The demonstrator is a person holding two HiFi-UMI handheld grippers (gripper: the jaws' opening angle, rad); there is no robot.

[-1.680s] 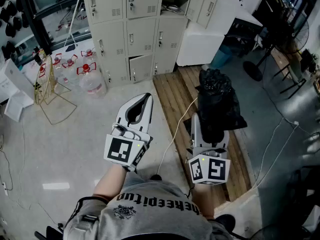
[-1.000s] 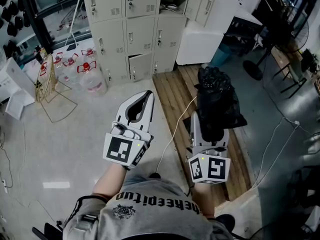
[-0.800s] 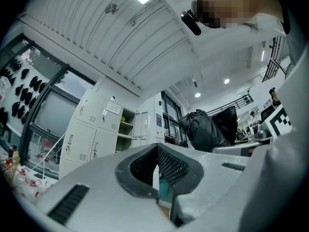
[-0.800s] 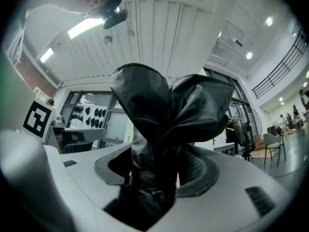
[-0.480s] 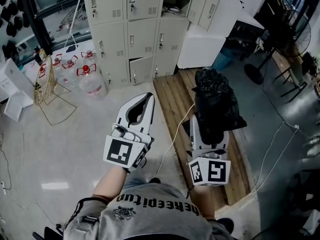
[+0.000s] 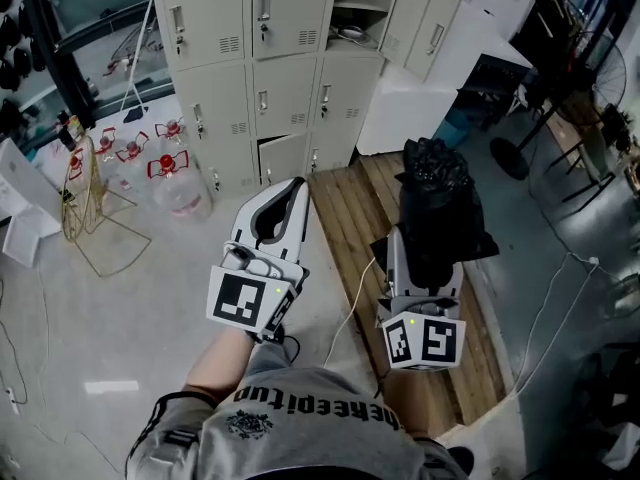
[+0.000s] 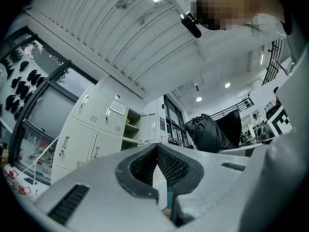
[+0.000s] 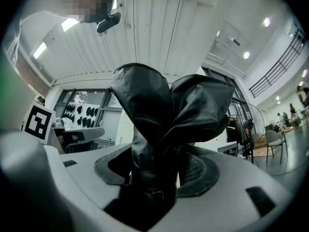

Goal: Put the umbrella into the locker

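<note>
The folded black umbrella (image 6: 435, 203) stands up out of the right gripper (image 6: 422, 268), whose fingers (image 8: 203, 170) are clamped on its lower end, the loose canopy bunching above them in the right gripper view. The left gripper (image 6: 295, 190) is held alongside with its fingers (image 7: 171, 166) brought together at the tips and nothing between them. Both are well short of the beige lockers (image 6: 260, 68), with a wooden pallet (image 6: 350, 193) and a trailing white cable (image 6: 352, 286) on the floor between. One upper compartment (image 6: 352, 16) appears to stand open with its door (image 6: 432, 20) swung out to the right, and that looks the likely target, so the step in hand seems to be the carry toward it. To do it well, keep the right grip firm so the slack fabric does not slide, step clear of the cable and the pallet edge, and turn the umbrella to go in tip first, roughly level with the shelf. The free left gripper could steady the door if it drifts into the way.
</note>
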